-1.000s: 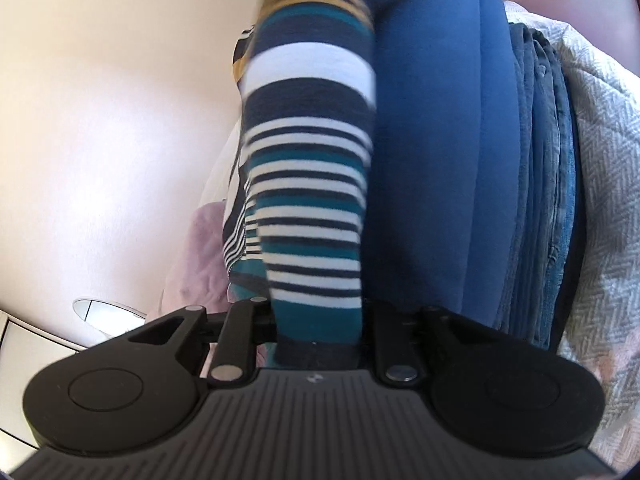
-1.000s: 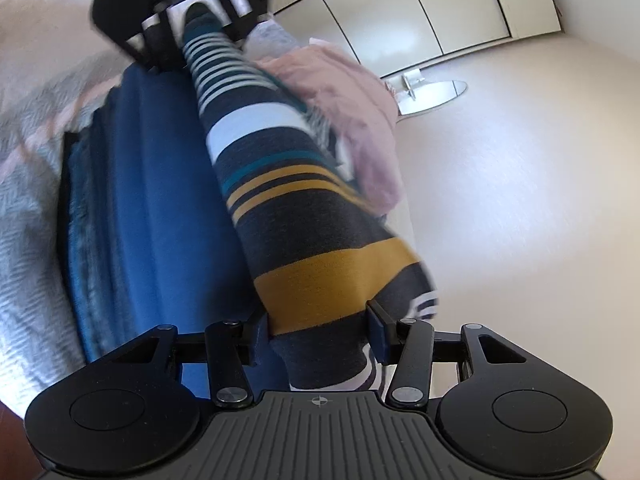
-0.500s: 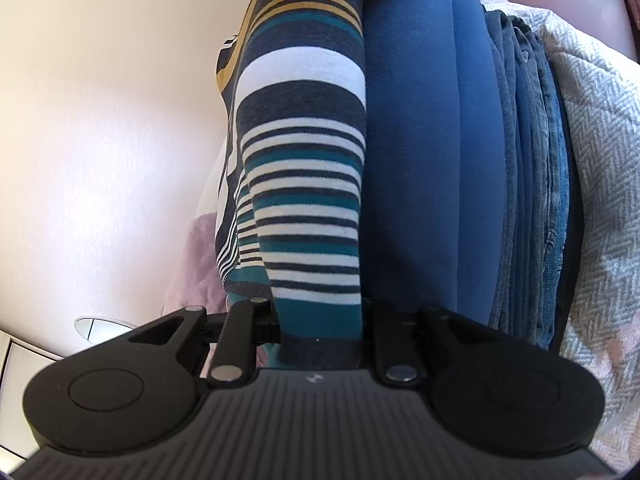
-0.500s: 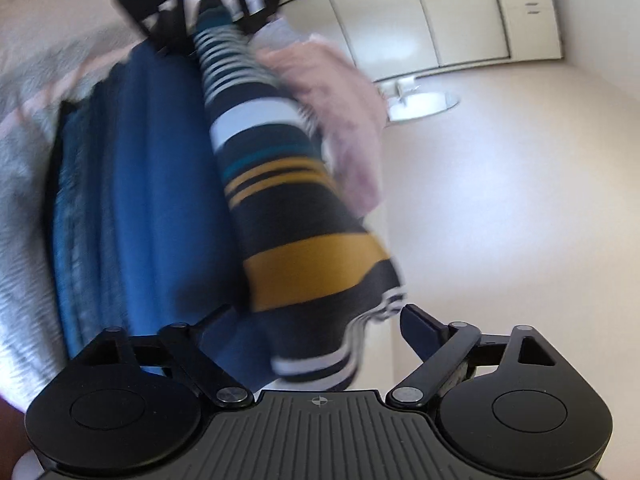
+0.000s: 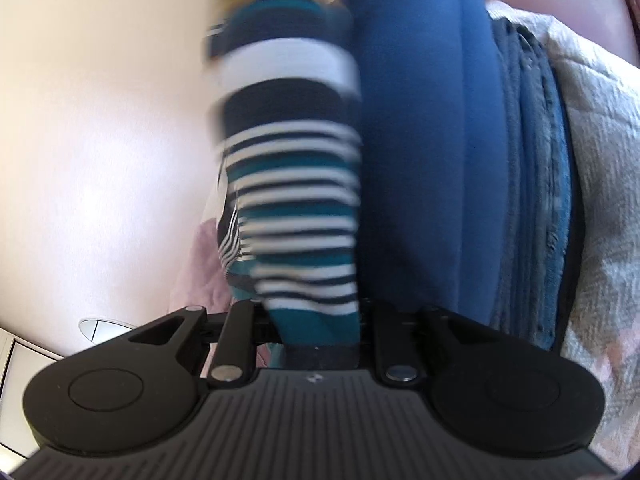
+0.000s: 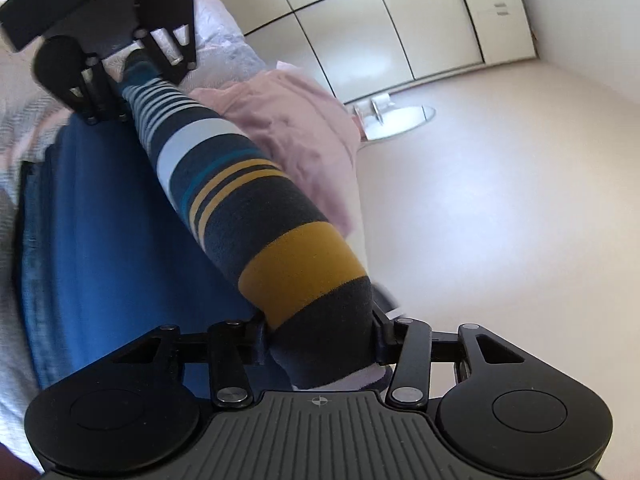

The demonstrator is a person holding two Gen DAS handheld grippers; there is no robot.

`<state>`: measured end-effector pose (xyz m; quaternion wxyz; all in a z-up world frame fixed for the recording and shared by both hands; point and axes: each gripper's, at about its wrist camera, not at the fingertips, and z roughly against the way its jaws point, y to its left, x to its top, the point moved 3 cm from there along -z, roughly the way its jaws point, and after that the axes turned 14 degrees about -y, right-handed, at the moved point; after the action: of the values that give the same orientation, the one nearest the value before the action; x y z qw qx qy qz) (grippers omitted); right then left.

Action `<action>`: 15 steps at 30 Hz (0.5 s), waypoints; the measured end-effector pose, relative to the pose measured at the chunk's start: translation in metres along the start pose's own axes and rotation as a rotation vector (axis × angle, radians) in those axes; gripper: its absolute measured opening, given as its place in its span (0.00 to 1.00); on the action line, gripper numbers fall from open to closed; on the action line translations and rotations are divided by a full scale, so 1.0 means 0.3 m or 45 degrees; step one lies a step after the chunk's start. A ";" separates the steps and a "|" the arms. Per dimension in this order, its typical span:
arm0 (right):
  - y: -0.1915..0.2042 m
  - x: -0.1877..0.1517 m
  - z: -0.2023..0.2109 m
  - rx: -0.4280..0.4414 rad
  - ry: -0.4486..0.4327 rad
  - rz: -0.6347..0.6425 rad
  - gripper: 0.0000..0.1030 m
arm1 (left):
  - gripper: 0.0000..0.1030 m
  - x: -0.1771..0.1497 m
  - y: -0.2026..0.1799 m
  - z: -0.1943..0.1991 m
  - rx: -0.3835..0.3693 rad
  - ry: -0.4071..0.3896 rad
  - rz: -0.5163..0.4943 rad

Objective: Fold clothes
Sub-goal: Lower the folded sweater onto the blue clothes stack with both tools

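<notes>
- Your right gripper [image 6: 320, 334] has just been closing, and its jaws now stand narrowed on the striped garment [image 6: 256, 216]; the dark band below the mustard stripe sits between them and both pads press its sides.
- Your left gripper [image 5: 318, 330] is clamped narrow on the opposite end, at the teal and dark hem. In the right wrist view that same tool [image 6: 120, 64] shows at the far end of the strip, pinching it.
- The garment runs as one long, narrow band straight from one gripper to the other. Its long axis lies along the line between your two hands, and it looks taut rather than slack.
- The band hangs just above and beside the blue folded stack [image 5: 420, 140]. Whether it touches the top layer cannot be told.
- A pink garment [image 6: 296, 120] lies on the other side of the band, near but apart from it.
- Judgement: both ends are held, so the fold turns on bringing one end along that long axis to meet the other. Neither hand is nearer; each holds its own end.
- Risk, as judged: the left wrist view is blurred, so confirm that grip before moving.
</notes>
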<state>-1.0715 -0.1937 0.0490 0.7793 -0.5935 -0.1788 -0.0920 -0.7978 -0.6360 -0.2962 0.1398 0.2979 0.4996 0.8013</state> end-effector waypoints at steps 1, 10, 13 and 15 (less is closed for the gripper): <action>0.036 -0.032 0.013 0.047 0.047 -0.012 0.44 | 0.15 0.003 -0.003 -0.001 -0.007 0.002 -0.007; 0.057 -0.215 0.083 0.043 0.105 -0.022 0.46 | 0.15 0.058 -0.008 -0.020 0.022 0.084 0.007; 0.045 -0.222 0.107 0.052 0.097 0.009 0.47 | 0.15 0.060 -0.047 -0.022 0.013 0.087 0.012; 0.039 -0.235 0.150 0.051 0.087 0.010 0.47 | 0.15 0.063 -0.052 -0.023 0.014 0.082 0.015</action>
<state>-1.1398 -0.1520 0.0216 0.7971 -0.5749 -0.1515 -0.1056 -0.8179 -0.6240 -0.3058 0.1171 0.2756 0.5066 0.8085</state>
